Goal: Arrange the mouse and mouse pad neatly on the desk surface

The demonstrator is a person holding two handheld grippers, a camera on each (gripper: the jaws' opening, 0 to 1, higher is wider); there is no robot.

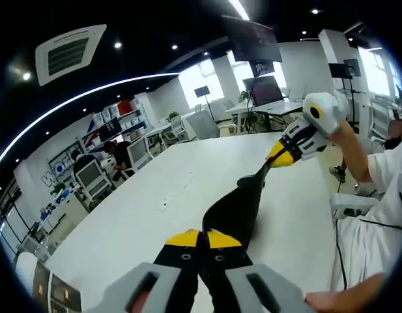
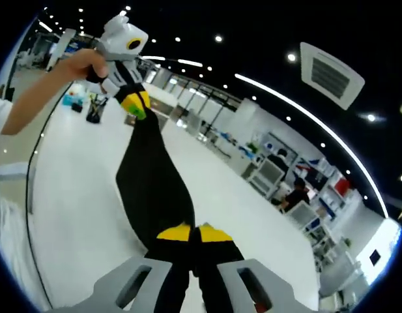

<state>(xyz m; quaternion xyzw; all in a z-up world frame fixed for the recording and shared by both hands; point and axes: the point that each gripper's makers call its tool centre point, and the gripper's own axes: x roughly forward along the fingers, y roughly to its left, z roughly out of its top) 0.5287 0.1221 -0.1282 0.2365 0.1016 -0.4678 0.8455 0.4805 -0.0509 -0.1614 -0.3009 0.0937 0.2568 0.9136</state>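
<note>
A black mouse pad (image 1: 234,210) hangs stretched above the white desk (image 1: 155,195), held at both ends. My left gripper (image 1: 202,238), with yellow-tipped jaws, is shut on its near edge. The right gripper (image 1: 277,156) comes in from the right, shut on the pad's far corner, with a person's hand (image 1: 341,127) behind it. In the right gripper view the same mouse pad (image 2: 152,182) runs from my right gripper (image 2: 194,233), shut on it, up to the left gripper (image 2: 137,107), which grips the other end.
The white desk (image 2: 77,208) stretches wide under the pad. A person's white sleeve and chair (image 1: 376,195) sit at the desk's right edge. Office desks, monitors (image 1: 266,90) and chairs stand behind; a seated person (image 1: 119,153) is far off.
</note>
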